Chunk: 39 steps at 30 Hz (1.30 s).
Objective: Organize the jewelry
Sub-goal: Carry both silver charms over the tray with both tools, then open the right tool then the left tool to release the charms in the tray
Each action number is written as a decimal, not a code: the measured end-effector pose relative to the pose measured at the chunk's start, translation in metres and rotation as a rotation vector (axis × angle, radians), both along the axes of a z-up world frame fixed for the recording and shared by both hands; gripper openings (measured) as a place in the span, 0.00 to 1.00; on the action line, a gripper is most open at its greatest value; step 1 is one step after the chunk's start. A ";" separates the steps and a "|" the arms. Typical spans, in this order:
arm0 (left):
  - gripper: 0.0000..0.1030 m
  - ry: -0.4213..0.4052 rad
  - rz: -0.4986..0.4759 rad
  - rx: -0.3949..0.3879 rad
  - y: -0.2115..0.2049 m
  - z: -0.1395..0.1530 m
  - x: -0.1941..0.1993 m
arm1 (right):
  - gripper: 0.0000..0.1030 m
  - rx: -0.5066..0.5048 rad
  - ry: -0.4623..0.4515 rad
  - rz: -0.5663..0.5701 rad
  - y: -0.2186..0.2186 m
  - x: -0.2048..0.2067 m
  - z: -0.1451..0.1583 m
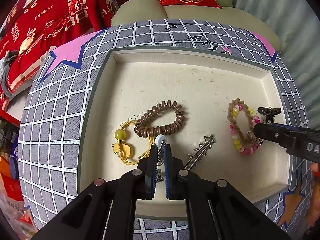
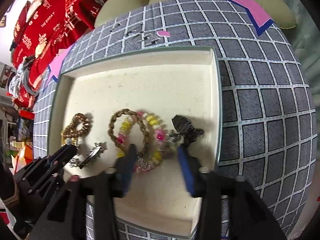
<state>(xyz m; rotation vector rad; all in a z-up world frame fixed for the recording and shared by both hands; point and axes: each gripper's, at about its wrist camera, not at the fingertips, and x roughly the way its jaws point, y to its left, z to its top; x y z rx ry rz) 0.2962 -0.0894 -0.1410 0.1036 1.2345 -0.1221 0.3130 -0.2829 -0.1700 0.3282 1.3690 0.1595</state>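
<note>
Left gripper (image 1: pixel 160 152): black rigid body of angular moulded links, with round silver pivot pins at the joints and recessed slots along the arms. Its fingers (image 1: pixel 153 166) are flat black plates faced with blue ribbed pads. Right gripper (image 2: pixel 158 158): same black construction, silver pins at the finger roots, blue pad faces; its image is motion-blurred. Seen from the left wrist camera, its side carries a small silver screw and white lettering, partly cut off, reading "DA". A fingertip with skin showing appears beside the left gripper's body.
</note>
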 end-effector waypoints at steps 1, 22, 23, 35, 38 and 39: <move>0.15 -0.002 0.001 0.001 0.000 0.001 -0.001 | 0.51 0.009 -0.005 -0.001 0.000 0.000 0.002; 0.15 -0.049 0.021 -0.032 0.018 0.046 -0.040 | 0.73 0.047 -0.074 -0.081 0.002 -0.051 0.053; 0.15 -0.047 0.023 -0.034 0.020 0.047 -0.044 | 0.73 0.042 -0.074 -0.079 0.002 -0.057 0.053; 0.16 -0.008 0.026 -0.026 0.042 0.050 -0.093 | 0.76 0.006 -0.045 -0.072 0.019 -0.112 0.056; 0.16 0.012 0.033 -0.032 0.048 0.049 -0.104 | 0.76 -0.005 -0.035 -0.069 0.024 -0.122 0.053; 0.16 0.017 0.035 -0.031 0.050 0.048 -0.107 | 0.77 -0.009 -0.030 -0.071 0.026 -0.125 0.052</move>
